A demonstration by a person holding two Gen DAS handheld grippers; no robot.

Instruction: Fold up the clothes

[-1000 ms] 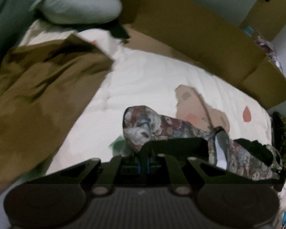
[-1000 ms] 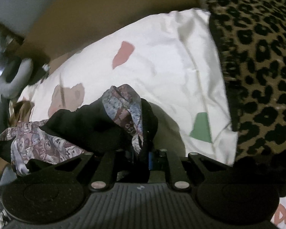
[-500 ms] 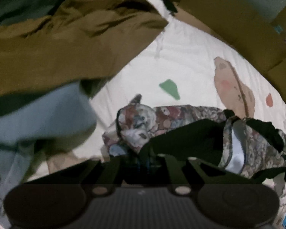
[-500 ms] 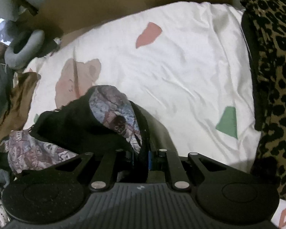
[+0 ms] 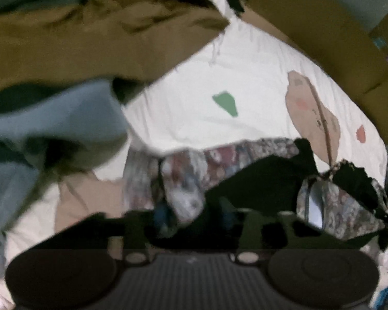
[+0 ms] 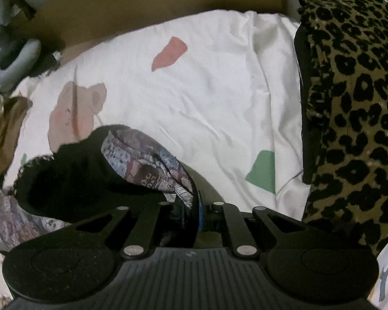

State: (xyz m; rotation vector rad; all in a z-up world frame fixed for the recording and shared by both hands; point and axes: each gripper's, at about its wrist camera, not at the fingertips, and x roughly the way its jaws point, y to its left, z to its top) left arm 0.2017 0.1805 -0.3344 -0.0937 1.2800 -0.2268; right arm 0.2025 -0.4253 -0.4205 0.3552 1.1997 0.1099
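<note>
— Left wrist view: what does your left gripper (image 5: 191, 213) have?

— A fold of the paisley-patterned fabric garment with black lining (image 5: 227, 160) sits between your fingers, but blur hides whether they pinch it. Ahead lies the white bedsheet with coloured patches (image 5: 245, 77); an olive-brown cloth (image 5: 77, 38) is up to the left.

— And your right gripper (image 6: 194, 211)?

— It is clamped on the same garment's edge (image 6: 152, 160), which bunches just ahead and to the left. A leopard-print cushion (image 6: 354, 103) stands to your right.
</note>
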